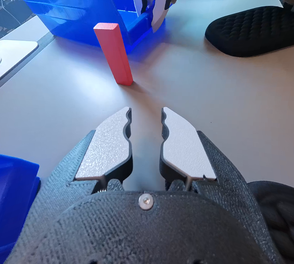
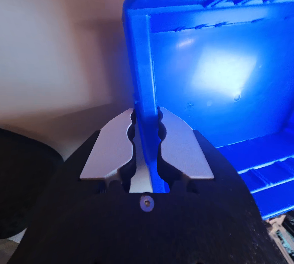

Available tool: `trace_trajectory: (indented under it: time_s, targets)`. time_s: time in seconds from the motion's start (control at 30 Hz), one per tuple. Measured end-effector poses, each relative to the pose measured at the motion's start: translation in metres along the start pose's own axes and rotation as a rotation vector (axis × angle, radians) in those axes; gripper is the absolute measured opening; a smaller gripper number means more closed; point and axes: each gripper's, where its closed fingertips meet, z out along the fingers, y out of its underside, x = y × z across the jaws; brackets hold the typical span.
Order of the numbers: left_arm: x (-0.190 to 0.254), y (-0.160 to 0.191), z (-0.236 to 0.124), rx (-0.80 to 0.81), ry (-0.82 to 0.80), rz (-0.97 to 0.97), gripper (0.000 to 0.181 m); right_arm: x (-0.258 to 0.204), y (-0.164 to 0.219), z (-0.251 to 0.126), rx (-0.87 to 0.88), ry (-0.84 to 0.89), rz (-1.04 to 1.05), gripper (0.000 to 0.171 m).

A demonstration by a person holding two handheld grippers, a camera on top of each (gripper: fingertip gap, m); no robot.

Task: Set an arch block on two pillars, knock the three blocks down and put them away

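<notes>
- The left hand-held gripper (image 1: 146,110) is hovering low over the pale bench (image 1: 206,97) with its jaws apart and nothing between them.
- A red pillar block (image 1: 113,52) is standing upright on the bench ahead of that gripper, just in front of the blue bin (image 1: 66,11); whether it is touching the bin's wall cannot be told.
- The right hand-held gripper (image 2: 147,110) is straddling the bin's front corner (image 2: 143,65), one finger outside the wall and one inside; whether it is actually clamping the wall cannot be told.
- In the left wrist view, that right gripper (image 1: 156,17) is pointing down at the bin's near corner.
- Only one block is showing; the second pillar and the arch block are not visible, and the bin's floor, where seen, is looking bare.
- The step in hand is probably the building stage, with one pillar placed and the right gripper steadying or shifting the bin, though it could equally be tidying up.
- A black padded rest (image 1: 248,30) is lying on the bench to the right, well apart from the pillar.
- The next move is calling for a careful approach, since the tall narrow pillar would tip at a light bump.
</notes>
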Motion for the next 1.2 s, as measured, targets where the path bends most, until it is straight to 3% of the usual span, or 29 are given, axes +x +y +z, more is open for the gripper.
trace_trajectory:
  time_s: [0.47, 0.57, 0.7, 0.8, 1.0, 1.13, 1.2]
  targets:
    - [0.002, 0.003, 0.002, -0.025, 0.001, 0.02, 0.033, 0.054, 0.055, 0.003, 0.001, 0.075, 0.091, 0.029]
    - [0.003, 0.004, 0.003, -0.031, 0.003, 0.022, 0.033, 0.055, 0.056, -0.015, -0.003, 0.107, 0.156, 0.041]
    - [0.002, 0.005, 0.004, -0.045, 0.008, 0.014, 0.032, 0.03, -0.011, -0.077, 0.262, 0.122, 0.094, 0.046]
    - [0.003, 0.006, 0.004, -0.047, 0.004, 0.019, 0.032, -0.003, -0.068, -0.101, 0.377, 0.092, -0.056, 0.052]
    - [0.006, 0.007, 0.005, -0.057, 0.005, 0.059, 0.031, -0.034, -0.143, -0.078, 0.392, -0.027, -0.161, 0.06]
    - [0.009, 0.008, 0.004, -0.059, 0.017, 0.077, 0.031, -0.034, -0.148, -0.047, 0.32, -0.05, -0.175, 0.059]
    - [0.01, 0.008, 0.005, -0.063, 0.022, 0.083, 0.031, -0.04, -0.153, -0.044, 0.379, -0.106, -0.167, 0.054]
